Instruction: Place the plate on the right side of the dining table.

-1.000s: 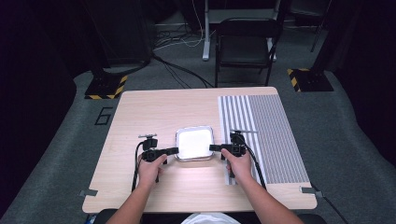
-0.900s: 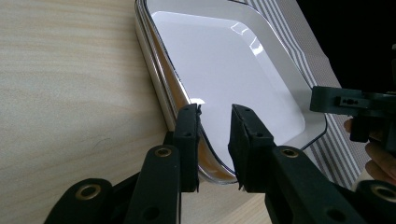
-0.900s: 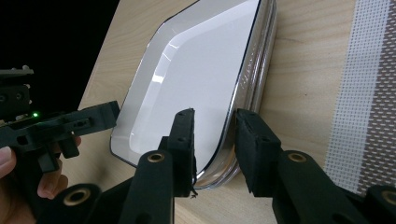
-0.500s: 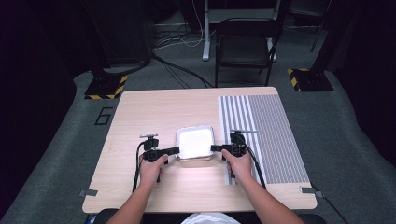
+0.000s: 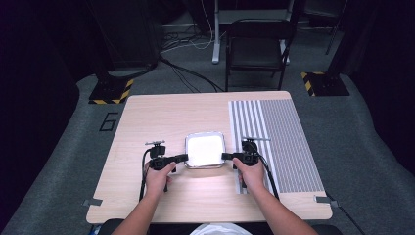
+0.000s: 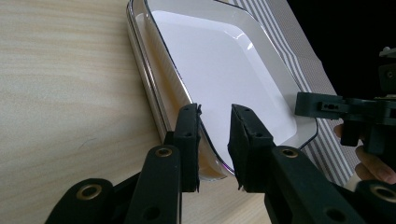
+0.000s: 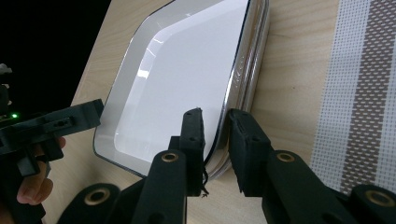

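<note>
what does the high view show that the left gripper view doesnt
High view alone: the chair beyond the table, the grey floor, both forearms, and the full wooden table. Left gripper view alone: the left gripper close up, its jaws straddling the near rim of the tray with a gap showing between them. Both: the white tray, the striped mat, and the right gripper at the tray's opposite edge.

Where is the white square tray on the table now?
In the high view the white tray lies on the bare wood near the table's middle, just left of the striped mat, between the left gripper and the right gripper, whose jaws straddle its opposite rims.
</note>
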The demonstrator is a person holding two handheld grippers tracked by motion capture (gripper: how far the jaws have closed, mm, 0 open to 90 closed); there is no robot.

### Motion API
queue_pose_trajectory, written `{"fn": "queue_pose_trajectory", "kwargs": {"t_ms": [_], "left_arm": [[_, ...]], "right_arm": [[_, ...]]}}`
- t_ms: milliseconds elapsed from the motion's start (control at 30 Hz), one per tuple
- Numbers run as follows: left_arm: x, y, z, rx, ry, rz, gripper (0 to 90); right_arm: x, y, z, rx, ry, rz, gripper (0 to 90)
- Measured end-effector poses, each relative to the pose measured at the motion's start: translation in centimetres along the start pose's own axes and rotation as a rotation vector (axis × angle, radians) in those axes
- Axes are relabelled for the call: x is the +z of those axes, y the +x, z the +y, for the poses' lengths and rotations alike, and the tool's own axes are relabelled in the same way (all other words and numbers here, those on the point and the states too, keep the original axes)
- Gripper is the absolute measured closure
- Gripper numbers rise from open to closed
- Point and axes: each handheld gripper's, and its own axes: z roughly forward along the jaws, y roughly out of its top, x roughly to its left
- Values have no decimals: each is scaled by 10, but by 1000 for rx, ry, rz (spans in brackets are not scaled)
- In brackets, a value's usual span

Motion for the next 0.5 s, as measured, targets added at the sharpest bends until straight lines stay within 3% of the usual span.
{"fn": "queue_pose_trajectory", "kwargs": {"t_ms": [300,500], "left_arm": [[-9,-3,-6,7,3,21,726],[-11,-6,-10,26,9,59,728]], "right_arm": [[-2,5,-9,-13,9,7,751],[-2,14,-17,-74,25,-23,734]]}}
